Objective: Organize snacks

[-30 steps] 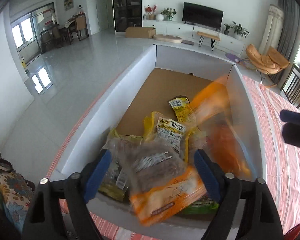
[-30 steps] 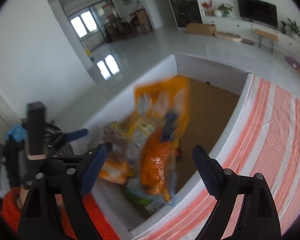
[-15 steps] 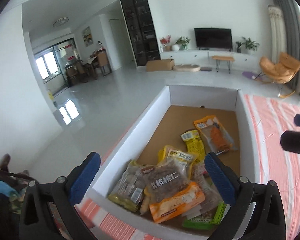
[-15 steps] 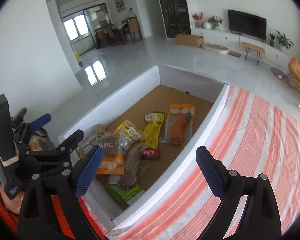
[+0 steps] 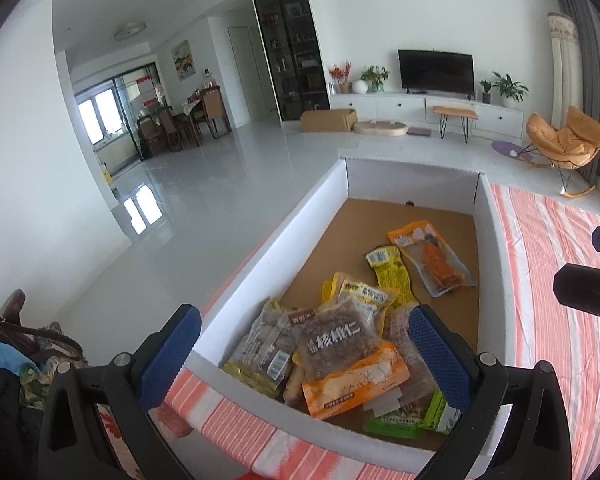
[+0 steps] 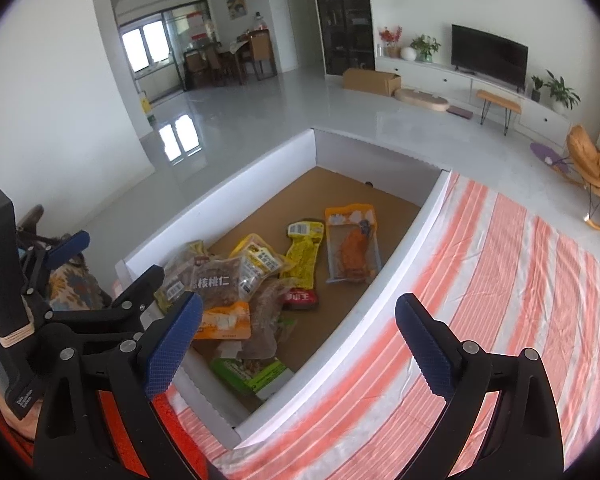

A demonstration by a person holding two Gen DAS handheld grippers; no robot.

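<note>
A white box (image 5: 268,264) with a brown cardboard floor holds several snack packets. A brown walnut packet (image 5: 334,342) lies on an orange packet (image 5: 356,384) at the near end, beside a green packet (image 5: 404,420). Farther in lie a yellow packet (image 5: 392,276) and a clear packet with an orange piece inside (image 5: 432,256). My left gripper (image 5: 300,316) hangs open above the near end, holding nothing. My right gripper (image 6: 298,300) hovers over the box's (image 6: 236,196) right wall, its jaws opening with nothing between them. Each gripper shows in the other's view: the left gripper (image 6: 104,268), the right gripper (image 5: 598,268).
An orange-and-white striped cloth (image 6: 500,280) covers the surface under and to the right of the box. A bag and bundled clothing (image 5: 20,360) sit at the far left. Beyond the box is a glossy floor (image 5: 228,184), with a TV unit and a rocking chair (image 5: 564,144).
Packets that were between the left jaws and blurred in mid-air under the right gripper now lie still in the box. Both grippers have drawn back and up, jaws wider.
</note>
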